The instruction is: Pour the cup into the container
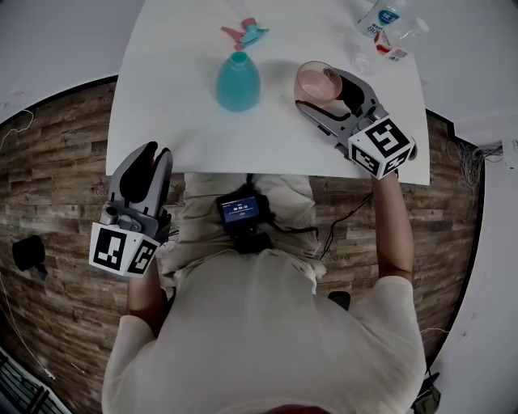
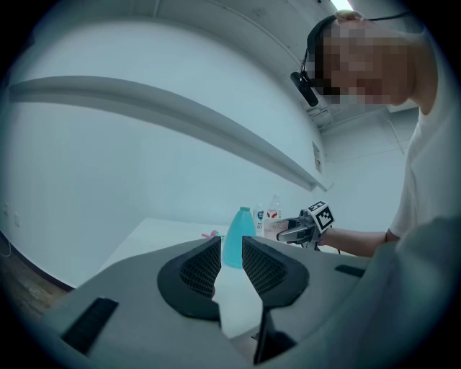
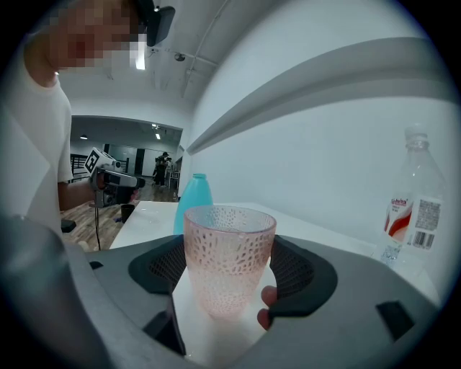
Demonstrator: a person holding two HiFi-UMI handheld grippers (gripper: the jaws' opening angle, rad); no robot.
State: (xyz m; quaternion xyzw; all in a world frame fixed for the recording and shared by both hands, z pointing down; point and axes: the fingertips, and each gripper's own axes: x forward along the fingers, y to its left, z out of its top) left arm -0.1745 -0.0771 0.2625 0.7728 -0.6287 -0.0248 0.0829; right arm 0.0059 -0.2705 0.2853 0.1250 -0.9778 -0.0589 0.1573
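A pink dimpled cup (image 1: 314, 81) stands upright on the white table (image 1: 186, 121) at the right. My right gripper (image 1: 317, 87) is shut on it, one pad on each side of the cup (image 3: 229, 259). What the cup holds I cannot tell. The teal container (image 1: 237, 81), narrow at its open top, stands to the cup's left, apart from it. My left gripper (image 1: 154, 158) hangs off the table's near left edge, jaws a little apart and empty. In the left gripper view the container (image 2: 238, 238) shows through the gap of that gripper (image 2: 229, 263).
A clear plastic water bottle (image 1: 384, 24) lies at the table's far right corner and shows at the right in the right gripper view (image 3: 410, 209). A pink and teal spray head (image 1: 245, 32) lies behind the container. A small screen device (image 1: 241, 210) sits at the person's waist. Wood floor surrounds the table.
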